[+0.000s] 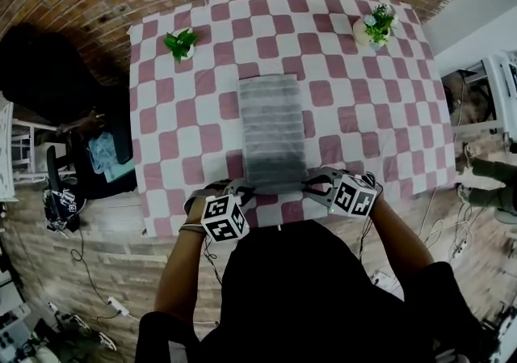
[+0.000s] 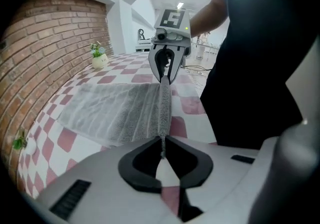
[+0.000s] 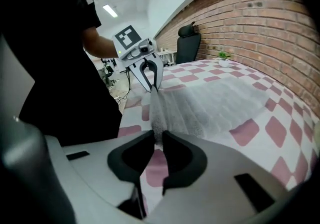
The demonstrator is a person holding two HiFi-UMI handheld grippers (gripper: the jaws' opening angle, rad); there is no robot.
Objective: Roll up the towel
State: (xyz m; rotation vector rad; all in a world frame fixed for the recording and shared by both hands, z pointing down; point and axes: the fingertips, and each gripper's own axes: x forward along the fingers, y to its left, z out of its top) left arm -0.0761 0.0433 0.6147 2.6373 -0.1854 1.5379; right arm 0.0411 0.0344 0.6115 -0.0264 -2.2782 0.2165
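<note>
On one table (image 1: 363, 119), one towel (image 1: 272, 131) tight within left tool (image 2: 162, 149), right tool (image 3: 158, 140); two plants (image 1: 181, 44) (image 1: 376, 23)

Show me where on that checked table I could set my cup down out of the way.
Both sides of the grey towel are bare checked cloth: left of it, nearer than the leafy plant, and right of it, nearer than the pale-potted plant. Crowded: the near edge, where the left gripper and right gripper pinch it.
</note>
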